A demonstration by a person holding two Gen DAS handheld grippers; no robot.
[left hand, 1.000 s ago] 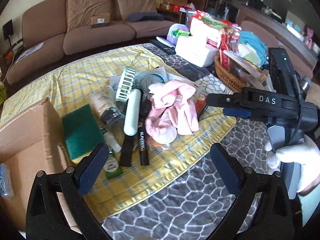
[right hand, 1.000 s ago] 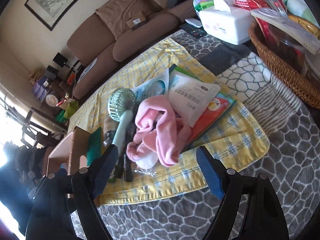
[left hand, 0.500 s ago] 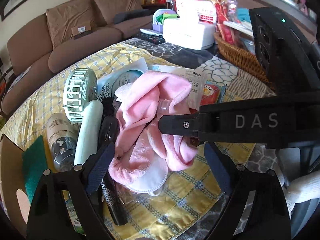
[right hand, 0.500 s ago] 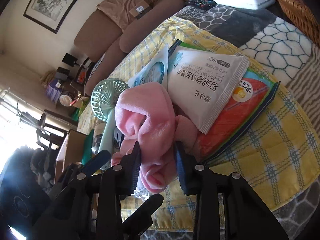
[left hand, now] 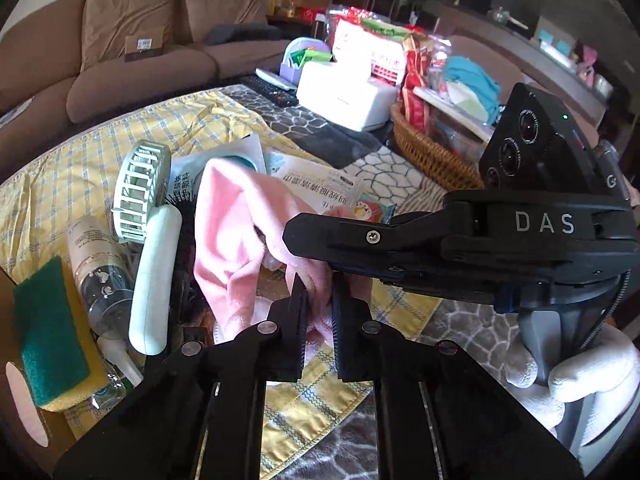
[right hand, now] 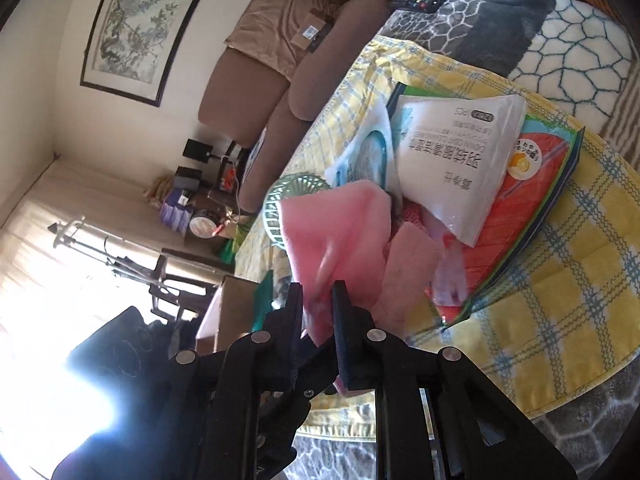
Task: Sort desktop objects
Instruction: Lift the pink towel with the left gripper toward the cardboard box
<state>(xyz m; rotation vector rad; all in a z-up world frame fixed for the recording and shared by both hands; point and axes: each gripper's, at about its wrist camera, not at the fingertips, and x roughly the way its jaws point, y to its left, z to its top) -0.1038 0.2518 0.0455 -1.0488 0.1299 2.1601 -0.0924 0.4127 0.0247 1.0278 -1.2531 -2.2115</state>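
A pink cloth lies in a pile of small objects on a yellow checked cloth. My left gripper is shut on the near edge of the pink cloth. My right gripper is shut on another part of the pink cloth, which is lifted and stretched between the two. The right gripper's body crosses the left wrist view from the right. A mint hand fan, a clear bottle and a green sponge lie to the left of the cloth.
A white wipes packet and a red-orange packet lie under the cloth's far side. A cardboard box stands at the left. A wicker basket, a white tissue box and a brown sofa are behind.
Both grippers moved in on the pink cloth and shut on it. The cloth has been lifted and pulled taut, uncovering the packets beneath.
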